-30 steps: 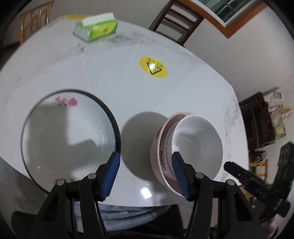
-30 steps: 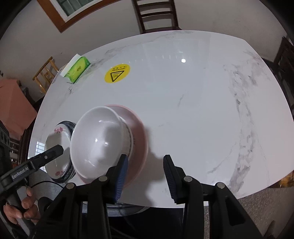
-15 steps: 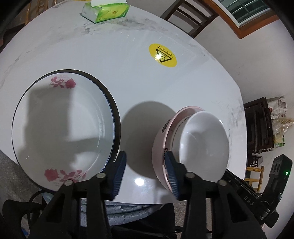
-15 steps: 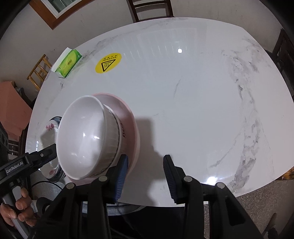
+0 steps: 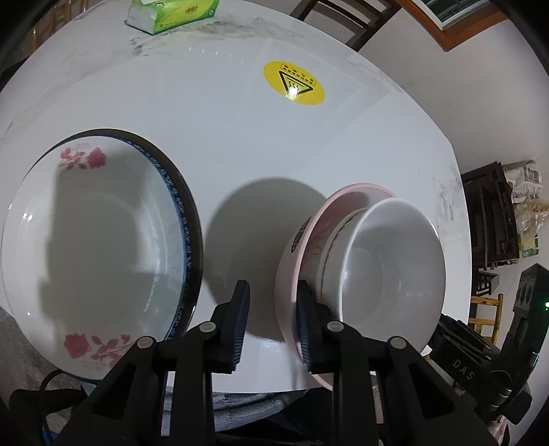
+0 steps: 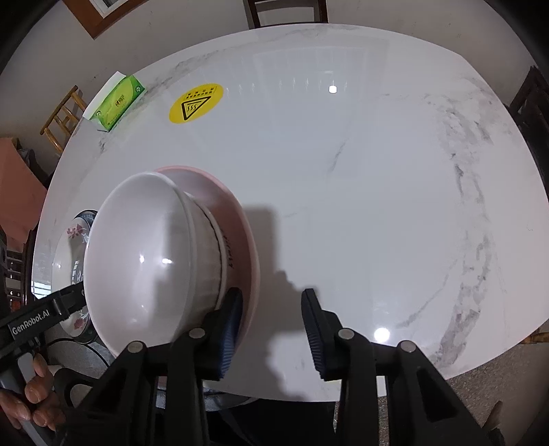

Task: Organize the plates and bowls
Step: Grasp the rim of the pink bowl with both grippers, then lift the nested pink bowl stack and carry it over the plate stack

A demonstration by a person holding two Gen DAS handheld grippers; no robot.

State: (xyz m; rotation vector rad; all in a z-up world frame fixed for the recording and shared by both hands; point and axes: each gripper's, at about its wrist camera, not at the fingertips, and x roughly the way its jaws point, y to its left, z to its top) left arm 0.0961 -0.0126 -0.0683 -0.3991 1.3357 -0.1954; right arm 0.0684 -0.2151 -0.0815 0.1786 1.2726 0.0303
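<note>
Since the earlier pictures both grippers have come lower toward the table [image 6: 343,171], and the bowls look larger in both views. The jaws of both grippers have just been closing.

In the left wrist view, the left gripper [image 5: 271,326] has its fingers a small way apart. Its right finger [image 5: 305,329] stands at the left rim of the pink bowl [image 5: 291,260], and the left finger is over bare table, so the pink rim lies at the right edge of the gap. Whether the pad already presses the rim I cannot tell; the bowl is not clamped.

In the right wrist view, the right gripper [image 6: 272,329] is also partly apart. Its left finger [image 6: 230,329] sits just at the right rim of the pink bowl, and its right finger is over empty table.

The white bowl [image 6: 144,260] sits inside the pink bowl, and both stand at the near edge of the table. To the left, just beside them, a white plate with red flowers [image 5: 92,240] lies on a dark-rimmed plate [image 5: 192,219]. Far away lie a yellow sticker [image 5: 293,84] and a green tissue pack [image 5: 171,13]. A hand [image 6: 31,394] holds the left gripper's handle.
</note>
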